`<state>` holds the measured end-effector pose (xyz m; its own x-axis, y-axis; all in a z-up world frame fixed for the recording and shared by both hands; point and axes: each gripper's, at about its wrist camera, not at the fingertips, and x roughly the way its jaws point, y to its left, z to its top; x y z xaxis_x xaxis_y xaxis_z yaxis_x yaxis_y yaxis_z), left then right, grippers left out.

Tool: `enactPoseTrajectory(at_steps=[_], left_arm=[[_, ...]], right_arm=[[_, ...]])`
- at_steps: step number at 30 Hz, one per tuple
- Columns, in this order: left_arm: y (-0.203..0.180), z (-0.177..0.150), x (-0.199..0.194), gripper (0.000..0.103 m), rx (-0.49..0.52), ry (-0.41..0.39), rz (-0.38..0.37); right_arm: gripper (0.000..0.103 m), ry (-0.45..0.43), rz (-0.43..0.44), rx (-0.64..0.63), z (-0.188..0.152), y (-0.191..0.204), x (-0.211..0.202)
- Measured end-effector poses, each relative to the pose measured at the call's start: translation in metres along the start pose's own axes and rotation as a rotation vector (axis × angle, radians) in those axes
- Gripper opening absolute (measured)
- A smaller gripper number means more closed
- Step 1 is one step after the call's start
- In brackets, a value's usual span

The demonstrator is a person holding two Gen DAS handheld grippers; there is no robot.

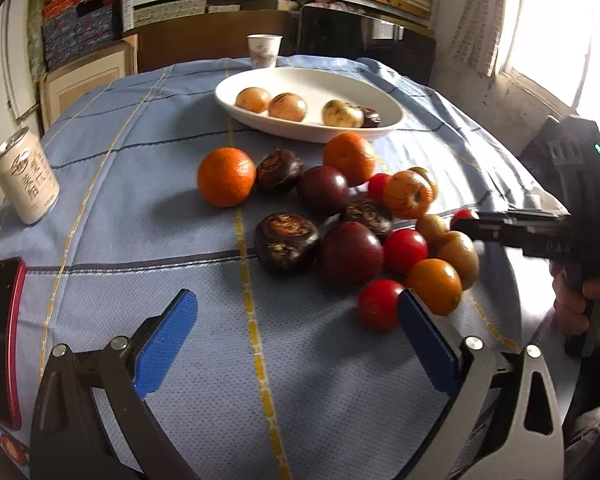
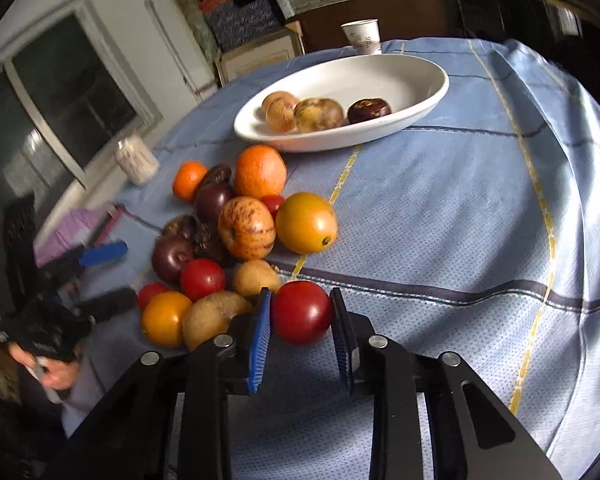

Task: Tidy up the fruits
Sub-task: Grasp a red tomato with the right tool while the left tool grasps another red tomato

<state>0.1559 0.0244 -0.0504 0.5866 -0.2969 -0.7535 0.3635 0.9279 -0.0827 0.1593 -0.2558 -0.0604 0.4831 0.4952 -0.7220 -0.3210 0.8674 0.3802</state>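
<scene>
my right gripper (image 2: 301, 310) is clamped on a red tomato (image 2: 302, 312) at bottom center, left gripper (image 1: 298, 322) spread wide over bare cloth (image 1: 220, 360).

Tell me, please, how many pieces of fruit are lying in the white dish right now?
4: two tan fruits at its left, a speckled one mid-dish, a dark one beside it in the white dish. Smaller ones may hide behind them.

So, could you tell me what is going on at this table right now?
A person is sorting fruit with two handheld grippers. The right gripper has its blue pads on either side of a red tomato at the near edge of the fruit pile, seemingly closing on it. The left gripper hangs open over the cloth, holding nothing. The white dish already holds four pieces; most fruit is not yet moved.
</scene>
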Motion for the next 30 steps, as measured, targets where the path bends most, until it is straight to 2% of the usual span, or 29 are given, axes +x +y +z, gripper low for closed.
enactPoseTrajectory(at_steps=[2,4,5,7,10,15,19,23,30], left_arm=[[-0.006,0.0,-0.002,0.097,0.032,-0.008,-0.02],[-0.014,0.0,-0.002,0.092,0.068,-0.01,-0.043],[-0.017,-0.001,-0.001,0.084,0.084,-0.006,-0.052],[-0.022,-0.001,0.003,0.078,0.109,0.015,-0.064],[-0.022,-0.001,0.004,0.074,0.106,0.016,-0.078],[-0.019,0.0,0.008,0.054,0.08,0.032,-0.121],[-0.02,0.0,0.009,0.05,0.081,0.032,-0.143],[-0.019,0.0,0.008,0.04,0.072,0.034,-0.182],[-0.02,0.001,0.014,0.037,0.054,0.061,-0.211]], right_arm=[[0.029,-0.01,0.03,0.035,0.0,-0.007,-0.002],[0.029,-0.017,0.045,0.064,0.0,-0.012,-0.002],[0.029,-0.017,0.048,0.076,0.0,-0.014,-0.002],[0.029,-0.015,0.048,0.081,0.0,-0.014,-0.002],[0.03,-0.012,0.044,0.076,0.001,-0.013,-0.001],[0.03,-0.009,0.039,0.079,0.001,-0.014,0.0],[0.031,-0.007,0.036,0.081,0.001,-0.014,0.001],[0.031,-0.005,0.033,0.079,0.001,-0.014,0.001],[0.031,-0.007,0.034,0.077,0.001,-0.014,0.001]])
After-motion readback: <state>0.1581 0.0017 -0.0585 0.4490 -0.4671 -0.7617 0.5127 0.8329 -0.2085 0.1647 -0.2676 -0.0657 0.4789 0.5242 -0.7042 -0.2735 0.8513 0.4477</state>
